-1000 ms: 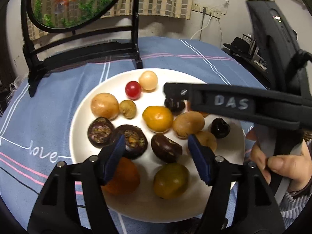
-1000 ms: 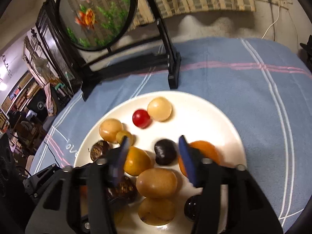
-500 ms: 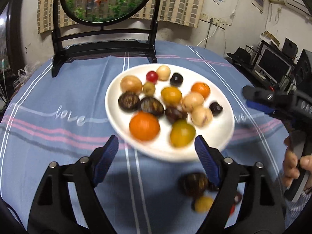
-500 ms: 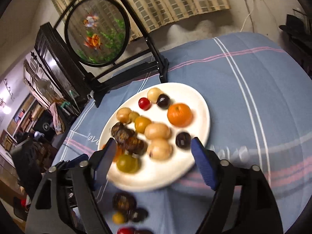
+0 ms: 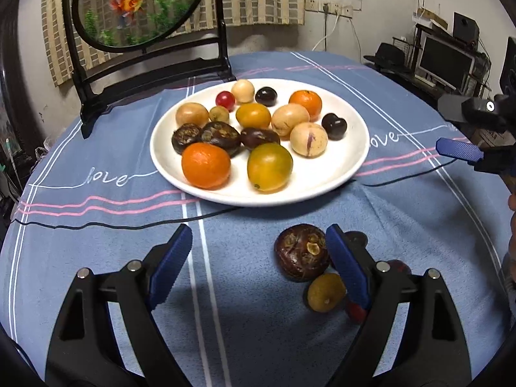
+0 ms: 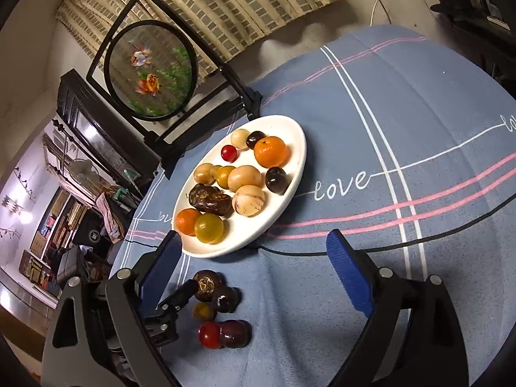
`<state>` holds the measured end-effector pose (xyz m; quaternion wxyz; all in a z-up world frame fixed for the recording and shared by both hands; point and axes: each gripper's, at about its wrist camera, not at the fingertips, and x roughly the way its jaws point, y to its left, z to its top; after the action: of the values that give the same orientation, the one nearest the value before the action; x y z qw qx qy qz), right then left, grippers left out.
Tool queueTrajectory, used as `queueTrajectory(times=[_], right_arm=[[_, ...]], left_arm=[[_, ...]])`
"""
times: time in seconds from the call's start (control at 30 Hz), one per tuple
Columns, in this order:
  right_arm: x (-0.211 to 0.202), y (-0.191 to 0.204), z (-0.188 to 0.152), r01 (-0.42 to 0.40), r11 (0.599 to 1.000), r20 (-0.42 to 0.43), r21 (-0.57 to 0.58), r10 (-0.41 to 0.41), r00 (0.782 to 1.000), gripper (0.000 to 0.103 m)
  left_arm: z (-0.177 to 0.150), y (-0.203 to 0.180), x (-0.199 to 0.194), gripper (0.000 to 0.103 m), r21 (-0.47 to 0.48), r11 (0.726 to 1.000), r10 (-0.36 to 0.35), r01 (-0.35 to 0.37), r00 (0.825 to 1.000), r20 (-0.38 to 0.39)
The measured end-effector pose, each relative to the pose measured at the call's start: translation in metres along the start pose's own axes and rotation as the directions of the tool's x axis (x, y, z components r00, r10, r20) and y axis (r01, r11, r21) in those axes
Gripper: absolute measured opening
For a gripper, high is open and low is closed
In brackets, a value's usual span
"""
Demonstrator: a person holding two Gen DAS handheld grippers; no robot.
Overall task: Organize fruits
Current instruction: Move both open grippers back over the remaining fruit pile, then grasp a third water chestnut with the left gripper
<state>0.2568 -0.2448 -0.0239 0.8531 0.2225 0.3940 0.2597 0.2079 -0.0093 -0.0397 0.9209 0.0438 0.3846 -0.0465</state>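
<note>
A white plate [image 5: 322,177] [image 6: 251,229] on the blue tablecloth holds several fruits, among them two oranges, yellow ones and dark ones. In front of it a small loose group lies on the cloth: a brown water chestnut [image 5: 301,251] [image 6: 206,285], a little yellow fruit [image 5: 324,296] [image 6: 203,311], a red tomato [image 6: 209,335] and dark plums [image 6: 235,333]. My left gripper [image 5: 258,248] is open over bare cloth, its right finger beside the chestnut. My right gripper [image 6: 254,258] [image 5: 458,132] hovers right of the group; its jaws are opening with nothing between them.
A black-framed round goldfish screen [image 5: 142,6] [image 6: 151,71] stands behind the plate. A thin black cable [image 5: 96,224] runs across the cloth under the plate's near edge. A monitor and shelves [image 5: 448,61] stand beyond the table on the right. A hand [image 5: 511,203] shows at the right edge.
Both grippers have drawn back from over the plate toward the near side of the table and widened their jaws. The loose fruits on the cloth have come into view.
</note>
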Motion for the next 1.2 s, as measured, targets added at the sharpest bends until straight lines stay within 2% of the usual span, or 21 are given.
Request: queueTrajectory(times=[0.13, 0.23, 0.37, 0.6, 0.67, 0.77, 0.9, 1.2], right_arm=[[0.0, 0.003, -0.001, 0.0, 1.0, -0.007, -0.008, 0.0, 1.0, 0.092], [0.001, 0.004, -0.002, 0.002, 1.0, -0.013, -0.003, -0.002, 1.0, 0.092], [0.002, 0.003, -0.002, 0.002, 1.0, -0.015, 0.0, -0.002, 1.0, 0.092], [0.004, 0.001, -0.002, 0.007, 1.0, -0.024, 0.006, -0.007, 1.0, 0.092], [0.003, 0.001, -0.002, 0.006, 1.0, -0.024, 0.007, -0.005, 1.0, 0.092], [0.001, -0.001, -0.002, 0.008, 1.0, -0.021, 0.012, -0.008, 1.0, 0.092], [0.001, 0.003, -0.003, -0.004, 1.0, -0.02, 0.004, 0.004, 1.0, 0.092], [0.005, 0.008, -0.005, -0.001, 1.0, -0.032, -0.022, 0.001, 0.999, 0.092]], left_arm=[[-0.001, -0.004, 0.01, 0.087, 0.019, 1.0, 0.007, -0.006, 1.0, -0.029], [-0.002, -0.004, 0.014, 0.09, 0.023, 1.0, 0.01, -0.01, 0.999, -0.036], [-0.002, -0.004, 0.017, 0.1, 0.033, 0.999, 0.04, -0.039, 0.999, -0.033], [-0.002, -0.001, 0.021, 0.101, 0.032, 0.999, 0.01, -0.008, 0.999, -0.052], [-0.003, 0.001, 0.017, 0.101, 0.054, 0.998, 0.038, -0.036, 0.998, -0.046], [-0.008, 0.017, 0.012, 0.101, 0.06, 0.985, 0.165, -0.164, 0.986, -0.029], [-0.015, 0.044, 0.005, 0.1, -0.032, 0.99, 0.135, -0.137, 0.99, -0.047], [-0.01, 0.029, 0.012, 0.099, 0.01, 0.995, 0.1, -0.1, 0.995, -0.027]])
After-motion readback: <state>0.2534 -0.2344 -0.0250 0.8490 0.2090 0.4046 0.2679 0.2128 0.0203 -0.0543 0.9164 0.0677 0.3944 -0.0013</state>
